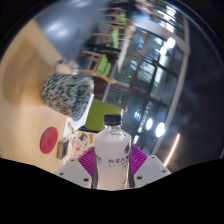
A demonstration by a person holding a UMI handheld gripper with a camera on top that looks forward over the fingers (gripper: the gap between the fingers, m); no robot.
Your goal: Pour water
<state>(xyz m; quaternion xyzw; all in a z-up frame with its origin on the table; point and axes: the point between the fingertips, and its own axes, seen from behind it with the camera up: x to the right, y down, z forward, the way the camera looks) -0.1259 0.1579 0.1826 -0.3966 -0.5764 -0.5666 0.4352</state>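
**Bottle pinched and tilted, cup waiting ahead**

Jaws pressed onto a clear water bottle (112,150): we see a magenta pad (88,160) against each side of it, no gap showing, so we call it a firm pinch by the gripper (112,168). Bottle sits at 6 o'clock from centre, white cap (113,120) on top, apparently closed. Whole scene is rolled, so we judge the gripper is tipped or mid-carry.

Just beyond the bottle, at about 9 o'clock, a speckled dark-and-white cup (67,95) stands on a pale table (30,70); we take it as the pour target. At 8 o'clock, near the cup, a round pink coaster-like disc (48,140) lies flat on the table. Farther out, 12 to 1 o'clock, chairs (105,55) with green backs, then dark windows (160,60) with light spots.

Risks as we judge them: cap looks on, so no water flows until it is off. Smooth plastic may slip in the pads when tilted further. Cup is well off the bottle's line, so pouring from here would spill on the table. Bumping the cup could tip it.
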